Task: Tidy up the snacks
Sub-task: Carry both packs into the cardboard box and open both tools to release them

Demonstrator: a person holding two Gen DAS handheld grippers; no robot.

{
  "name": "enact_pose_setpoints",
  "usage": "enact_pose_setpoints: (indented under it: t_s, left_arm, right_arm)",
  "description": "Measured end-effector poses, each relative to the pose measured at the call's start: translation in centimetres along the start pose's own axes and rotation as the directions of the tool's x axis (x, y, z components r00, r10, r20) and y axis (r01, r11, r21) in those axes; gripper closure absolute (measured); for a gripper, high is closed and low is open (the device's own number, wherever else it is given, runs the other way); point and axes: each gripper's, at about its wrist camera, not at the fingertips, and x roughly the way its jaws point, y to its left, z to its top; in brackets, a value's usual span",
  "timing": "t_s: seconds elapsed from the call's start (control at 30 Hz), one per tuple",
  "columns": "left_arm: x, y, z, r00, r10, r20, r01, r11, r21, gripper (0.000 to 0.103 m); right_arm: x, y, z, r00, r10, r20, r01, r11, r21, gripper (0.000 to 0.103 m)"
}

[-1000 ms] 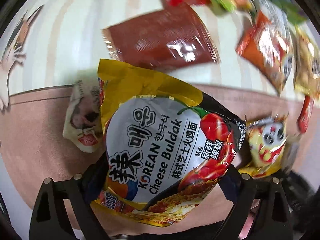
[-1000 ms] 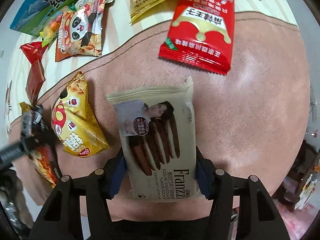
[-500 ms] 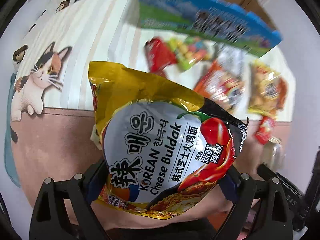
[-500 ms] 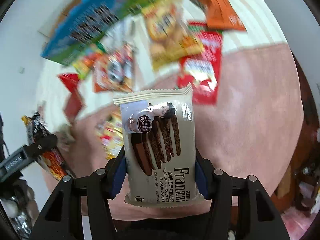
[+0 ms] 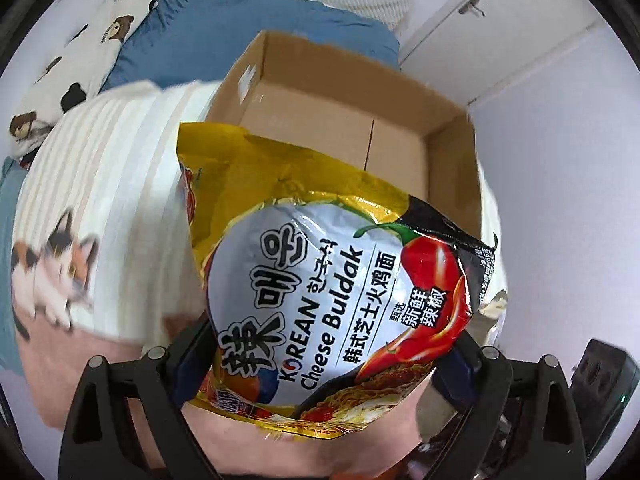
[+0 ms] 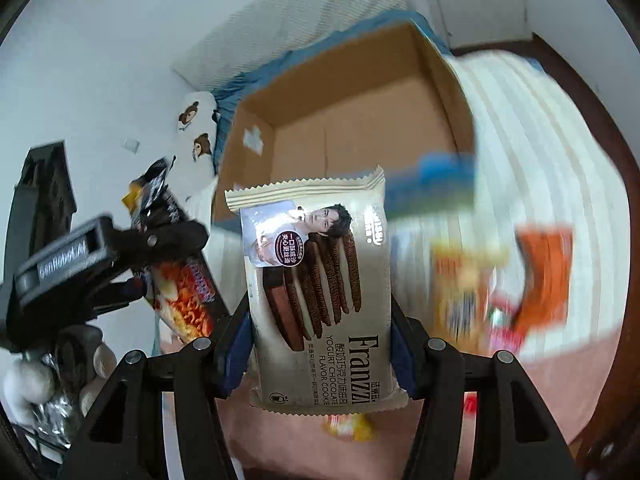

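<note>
Snacks mid-transfer: left gripper (image 5: 324,364) clamps noodle packet (image 5: 320,280), right gripper (image 6: 320,344) clamps cookie pack (image 6: 320,292), cardboard box (image 5: 452,168) ahead seemingly empty, blurred packets (image 6: 500,276) remaining beyond.

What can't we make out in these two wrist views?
- Left wrist: the front of the cardboard box floor, hidden behind the noodle packet.
- Right wrist: the snack packets on the striped blanket, smeared by motion blur.
- Right wrist: most of the noodle packet, covered by the left hand-held gripper.
</note>
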Motion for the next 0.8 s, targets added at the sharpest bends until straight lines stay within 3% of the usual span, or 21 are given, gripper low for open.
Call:
enact_pose_setpoints:
  t_s: [0.13, 0.3, 0.43, 0.7, 0.8]
  left_arm:
    - [1.9, -0.5, 6.6, 1.000, -0.001, -0.025, 0.000, 1.000, -0.022, 0.008]
    - [6.6, -0.6, 13.6, 0.996, 0.000, -0.093, -0.006, 0.998, -0.060, 0.008]
    - [9.9, -0.4, 17.2, 0.990, 0.003, -0.143, -0.017, 0.995, -0.098, 0.008]
    - [15.4, -0.5, 19.7, 0.968, 0.016, -0.250, -0.050, 0.990, -0.132, 0.008]
    - [17.1, -0.1, 20.4, 0.964, 0.049, -0.261, -0.076, 0.993, -0.092, 0.008]
  right_arm:
    - [3.0, 0.3, 7.6, 0.999, -0.037, 0.008, 0.037, 0.999, -0.030, 0.042]
    - [6.7, -0.4, 14.0, 0.996, -0.087, -0.026, 0.086, 0.996, -0.027, 0.042]
    - [10.6, -1.2, 17.4, 0.989, -0.138, -0.062, 0.136, 0.990, -0.038, 0.042]
    - [17.3, -2.5, 19.9, 0.970, -0.194, -0.146, 0.188, 0.981, -0.051, 0.042]
    - [19.7, -3.0, 20.8, 0.961, -0.209, -0.183, 0.201, 0.978, -0.059, 0.037]
